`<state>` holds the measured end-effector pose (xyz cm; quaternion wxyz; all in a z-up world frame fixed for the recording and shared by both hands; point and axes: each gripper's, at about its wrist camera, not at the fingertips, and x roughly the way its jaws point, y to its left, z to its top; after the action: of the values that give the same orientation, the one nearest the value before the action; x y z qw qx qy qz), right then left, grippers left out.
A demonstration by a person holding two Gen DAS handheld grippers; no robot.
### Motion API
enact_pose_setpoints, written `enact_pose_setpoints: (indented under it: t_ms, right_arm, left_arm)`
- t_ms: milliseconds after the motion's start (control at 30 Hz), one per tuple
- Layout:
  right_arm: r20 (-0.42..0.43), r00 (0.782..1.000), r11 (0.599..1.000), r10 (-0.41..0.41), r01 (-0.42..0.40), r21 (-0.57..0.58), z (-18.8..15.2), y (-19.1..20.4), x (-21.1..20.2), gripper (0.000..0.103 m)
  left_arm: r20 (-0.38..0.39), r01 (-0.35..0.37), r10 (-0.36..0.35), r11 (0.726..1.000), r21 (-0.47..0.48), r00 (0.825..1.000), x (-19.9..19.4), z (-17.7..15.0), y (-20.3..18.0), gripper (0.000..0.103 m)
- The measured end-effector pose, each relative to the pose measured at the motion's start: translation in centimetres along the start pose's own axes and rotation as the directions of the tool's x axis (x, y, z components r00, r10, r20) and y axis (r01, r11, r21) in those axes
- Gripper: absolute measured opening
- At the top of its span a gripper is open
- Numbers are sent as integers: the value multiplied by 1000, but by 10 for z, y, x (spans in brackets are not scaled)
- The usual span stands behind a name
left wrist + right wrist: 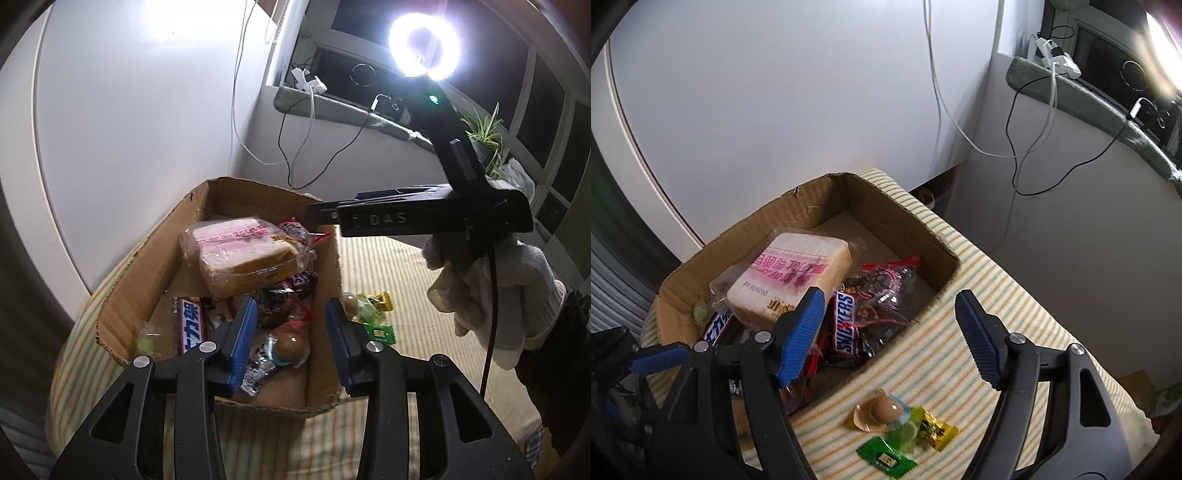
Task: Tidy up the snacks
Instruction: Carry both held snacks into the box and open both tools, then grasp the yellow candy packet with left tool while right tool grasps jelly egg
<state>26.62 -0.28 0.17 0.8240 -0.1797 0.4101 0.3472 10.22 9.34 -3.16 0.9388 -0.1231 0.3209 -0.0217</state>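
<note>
Step, judged: between placements. Left claw (290, 332) parted, empty, over cardboard box (122, 291); right claw (890, 338) wide, empty, above loose sweets. Bread pack (786, 280) lies tilted atop box pile, long axis toward far corner. Next: grasp jelly cup (881, 410) on striped bed (960, 354) beside box, near green sachet (886, 459).

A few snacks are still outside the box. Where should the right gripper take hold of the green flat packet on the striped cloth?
Judging by its pose, grip the green packet across its narrow width from above: it lies flat, and both long edges look free.
</note>
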Motion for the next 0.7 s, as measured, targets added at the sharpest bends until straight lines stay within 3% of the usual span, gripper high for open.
enact_pose_setpoints:
  t_ms: [233, 433, 700]
  right_arm:
    - [22, 1000, 999, 6, -7, 54, -23, -31, -29, 76]
    - [-16, 1000, 998, -7, 8, 68, -54, -57, -37, 76]
    - [-60, 996, 995, 62, -56, 87, -78, -68, -29, 75]
  left_arm:
    - [15, 21, -21, 1000, 20, 1000, -7, -4, -20, 37]
    - [14, 56, -56, 997, 48, 998, -12, -11, -43, 37]
    - [-15, 108, -107, 992, 62, 994, -16, -31, -67, 37]
